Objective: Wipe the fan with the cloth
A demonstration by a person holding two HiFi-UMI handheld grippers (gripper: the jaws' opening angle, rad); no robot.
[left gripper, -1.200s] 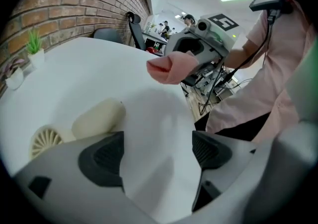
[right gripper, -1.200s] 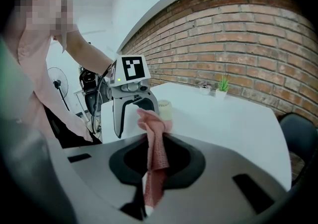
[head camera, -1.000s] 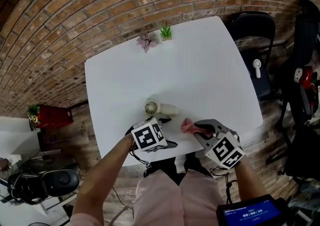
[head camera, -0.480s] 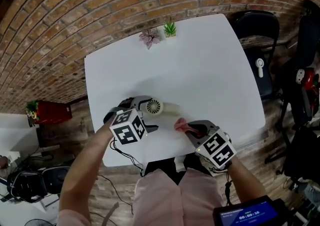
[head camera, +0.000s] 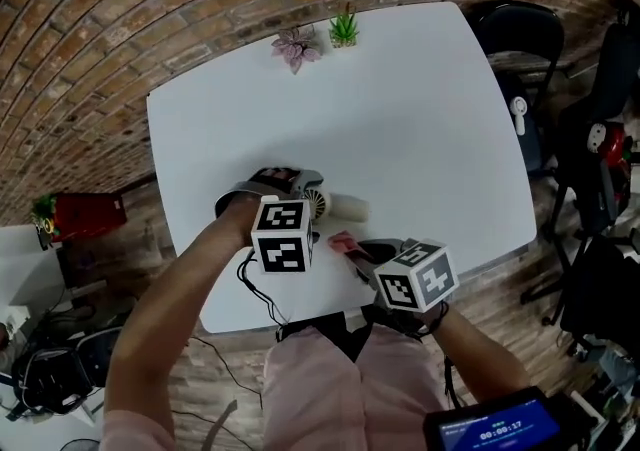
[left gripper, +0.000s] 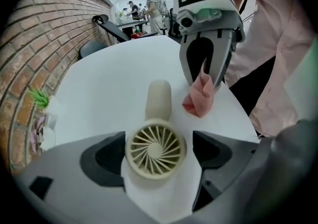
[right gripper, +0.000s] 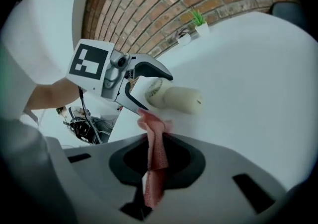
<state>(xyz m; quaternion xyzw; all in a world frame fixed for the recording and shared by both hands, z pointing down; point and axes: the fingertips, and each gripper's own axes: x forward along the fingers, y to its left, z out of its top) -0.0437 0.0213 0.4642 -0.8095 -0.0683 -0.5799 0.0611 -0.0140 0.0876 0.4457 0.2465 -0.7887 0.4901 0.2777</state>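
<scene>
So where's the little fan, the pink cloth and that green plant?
Fan (left gripper: 155, 149): left gripper view, centre of its round grille.
Pink cloth (right gripper: 155, 151): right gripper view, the strip between the jaws.
Green plant (head camera: 344, 29): head view, its leaves.

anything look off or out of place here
Only that the fan lies on its side on the table, grille toward the open left gripper, whose jaws flank its head without clamping it. The pink cloth hangs bunched in the shut right gripper. Nothing looks spilled or damaged.
</scene>
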